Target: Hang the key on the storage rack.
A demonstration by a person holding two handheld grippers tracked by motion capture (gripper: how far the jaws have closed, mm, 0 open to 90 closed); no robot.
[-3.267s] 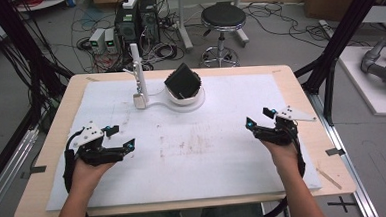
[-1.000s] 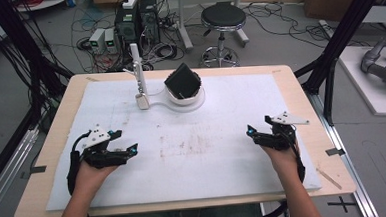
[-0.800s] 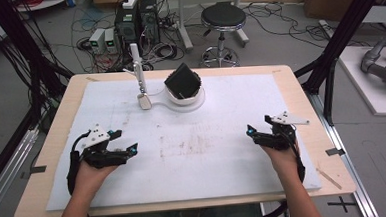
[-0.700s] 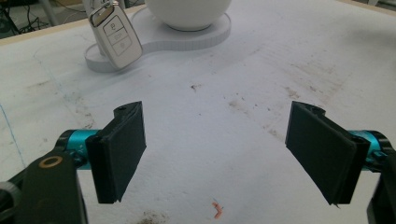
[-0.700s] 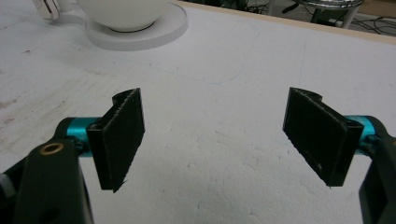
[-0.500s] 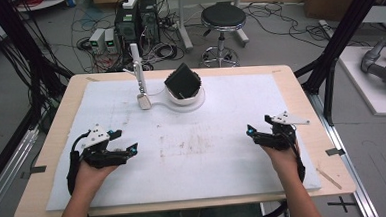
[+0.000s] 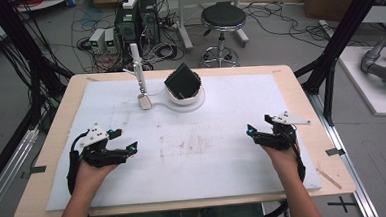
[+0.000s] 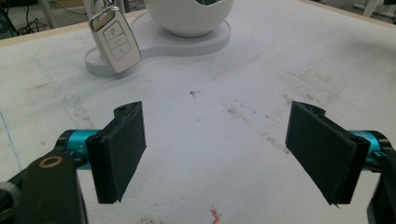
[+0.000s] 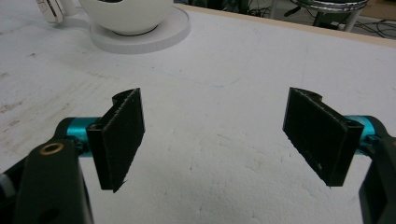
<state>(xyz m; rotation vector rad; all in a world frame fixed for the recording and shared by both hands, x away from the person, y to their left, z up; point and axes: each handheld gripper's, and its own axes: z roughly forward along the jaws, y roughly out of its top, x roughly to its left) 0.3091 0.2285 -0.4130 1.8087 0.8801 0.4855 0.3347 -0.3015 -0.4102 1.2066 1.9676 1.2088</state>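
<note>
A white stand [image 7: 173,100] sits at the far middle of the table, with a white bowl [image 7: 190,94] holding a tilted black cube [image 7: 182,81]. A white car key fob [image 7: 144,100] [image 8: 114,41] hangs from the stand's thin post [image 7: 138,66]. My left gripper [image 7: 128,148] [image 8: 219,156] rests at the near left, open, with nothing between its pads. My right gripper [image 7: 252,134] [image 9: 219,140] rests at the near right, also open and holding nothing. The bowl [image 9: 125,14] appears far off in the right gripper view.
A white sheet [image 7: 193,148] with brownish marks covers the wooden table [image 7: 300,98]. Black frame posts [image 7: 329,66] stand at both far corners. A stool [image 7: 221,22] and computer boxes stand on the floor behind.
Compared with the oldest frame, both hands sit slightly nearer the front edge. Over the last second nothing has moved.
</note>
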